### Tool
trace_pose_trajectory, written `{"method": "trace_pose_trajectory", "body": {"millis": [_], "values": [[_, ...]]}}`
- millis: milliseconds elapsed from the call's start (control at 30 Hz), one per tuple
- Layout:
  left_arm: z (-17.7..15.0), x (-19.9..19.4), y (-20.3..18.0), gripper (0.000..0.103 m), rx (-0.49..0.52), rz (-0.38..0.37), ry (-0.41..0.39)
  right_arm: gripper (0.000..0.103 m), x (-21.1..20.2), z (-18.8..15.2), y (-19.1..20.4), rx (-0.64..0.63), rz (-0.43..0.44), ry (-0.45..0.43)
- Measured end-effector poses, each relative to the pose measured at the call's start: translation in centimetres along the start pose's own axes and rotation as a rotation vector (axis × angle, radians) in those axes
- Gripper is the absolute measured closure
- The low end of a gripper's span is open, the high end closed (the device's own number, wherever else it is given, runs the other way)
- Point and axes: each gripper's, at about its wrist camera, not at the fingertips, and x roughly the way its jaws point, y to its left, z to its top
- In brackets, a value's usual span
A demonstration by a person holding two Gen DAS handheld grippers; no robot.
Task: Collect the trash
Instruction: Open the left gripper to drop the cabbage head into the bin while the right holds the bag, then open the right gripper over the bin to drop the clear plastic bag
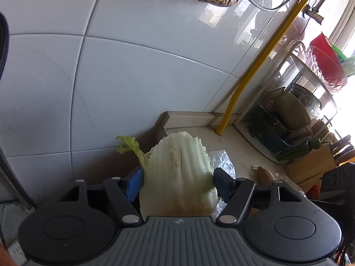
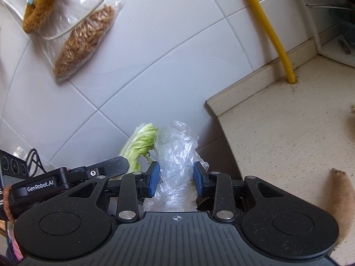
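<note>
A pale cabbage leaf (image 1: 179,173) with a green frilly tip stands between the blue pads of my left gripper (image 1: 178,182), which is shut on it and holds it above the counter's left end. A crumpled clear plastic bag (image 2: 176,161) is pinched between the pads of my right gripper (image 2: 176,178). In the right wrist view the cabbage leaf (image 2: 138,146) shows just left of the bag, with the left gripper's black arm beside it. The plastic bag (image 1: 221,159) also shows right of the leaf in the left wrist view.
A beige counter (image 2: 277,128) ends at a corner by the white tiled wall (image 1: 122,77). A yellow pipe (image 2: 273,33) rises from the counter. A brown root piece (image 2: 341,190) lies on the counter. A dish rack (image 1: 310,88) and knife block (image 1: 310,166) stand at right. Hanging bags of dried goods (image 2: 84,37) are on the wall.
</note>
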Motion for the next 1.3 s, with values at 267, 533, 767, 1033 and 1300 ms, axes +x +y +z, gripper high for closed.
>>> {"method": "trace_pose_trajectory", "body": {"millis": [267, 533, 767, 1033, 1300], "values": [[-0.9, 1.1, 1.7, 0.038, -0.002, 0.084, 0.036, 0.063, 2.7, -1.5, 1.0, -0.01, -0.025, 0.059], [-2.3, 4.5, 4.1, 0.041, -0.044, 0.163, 0.123, 0.063, 6.0, -2.7, 0.3, -0.001, -0.073, 0.116], [-4.4, 7.6, 6.3, 0.037, -0.16, 0.2, 0.21, 0.054, 10.9, -5.2, -1.8, 0.031, -0.121, 0.249], [-4.4, 5.9, 5.6, 0.037, -0.119, 0.215, 0.184, 0.048, 13.1, -7.3, -3.2, 0.075, -0.159, 0.3], [-3.8, 5.2, 2.5, 0.036, 0.017, 0.196, 0.149, 0.043, 9.8, -7.1, -2.7, 0.069, -0.172, 0.253]]}}
